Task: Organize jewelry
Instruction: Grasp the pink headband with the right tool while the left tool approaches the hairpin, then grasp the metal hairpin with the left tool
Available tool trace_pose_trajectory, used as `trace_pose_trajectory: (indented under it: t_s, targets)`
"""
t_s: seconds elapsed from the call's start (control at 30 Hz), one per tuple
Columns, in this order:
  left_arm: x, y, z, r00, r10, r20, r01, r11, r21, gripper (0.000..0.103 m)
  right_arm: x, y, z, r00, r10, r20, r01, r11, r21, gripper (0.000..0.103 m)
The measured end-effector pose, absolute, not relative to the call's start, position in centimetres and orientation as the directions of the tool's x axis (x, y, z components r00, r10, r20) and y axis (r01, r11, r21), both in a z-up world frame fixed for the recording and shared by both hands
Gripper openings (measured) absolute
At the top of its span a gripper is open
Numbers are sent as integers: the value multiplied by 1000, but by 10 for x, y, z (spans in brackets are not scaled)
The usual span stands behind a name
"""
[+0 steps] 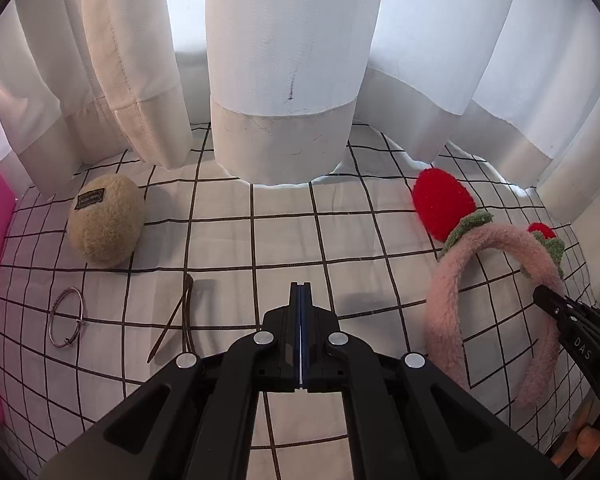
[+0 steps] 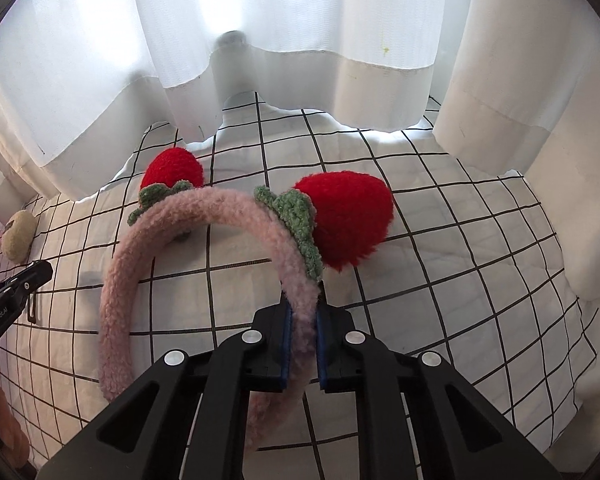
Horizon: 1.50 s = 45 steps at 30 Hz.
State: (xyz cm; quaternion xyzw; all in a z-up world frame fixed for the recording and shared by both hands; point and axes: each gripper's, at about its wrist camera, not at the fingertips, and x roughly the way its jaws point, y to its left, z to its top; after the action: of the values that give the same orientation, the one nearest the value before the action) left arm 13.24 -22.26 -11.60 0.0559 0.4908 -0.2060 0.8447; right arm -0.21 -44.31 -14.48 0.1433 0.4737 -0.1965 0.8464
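Right gripper (image 2: 300, 320) jaws clamp pink headband (image 2: 148, 240).

A pink fuzzy headband (image 2: 148, 240) carries two red strawberries (image 2: 352, 224) with green leaves (image 2: 296, 216). The cloth (image 1: 284, 240) beneath is white with a black grid. A tan plush pouch (image 1: 106, 220) bears a dark label; the curtains (image 1: 284, 60) are white, the bangle (image 1: 67, 316) silver.

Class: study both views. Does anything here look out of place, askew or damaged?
The curtain bears a dark streak. The headband is tilted up off the cloth, pinched in the right gripper. The left gripper is shut on nothing.
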Motion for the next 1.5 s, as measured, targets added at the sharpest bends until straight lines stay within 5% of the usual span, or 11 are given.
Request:
trace_pose_trajectory:
  t_s: [0.57, 0.73, 1.37, 1.5]
  targets:
    - [125, -164, -124, 394, -327, -859, 322, 925, -204, 3, 1, -437, -156, 474, -164, -865, 450, 890, 77, 10]
    - [120, -148, -116, 454, -305, -837, 290, 939, -185, 80, 1, -437, -157, 472, -163, -866, 454, 888, 81, 10]
    - [162, -152, -141, 373, -225, -900, 355, 931, -85, 81, 1, -437, -159, 470, -151, -869, 462, 882, 96, 10]
    - [137, -163, -142, 381, -209, -901, 409, 912, -39, 69, 2, -437, -159, 472, -153, -868, 465, 880, 98, 10]
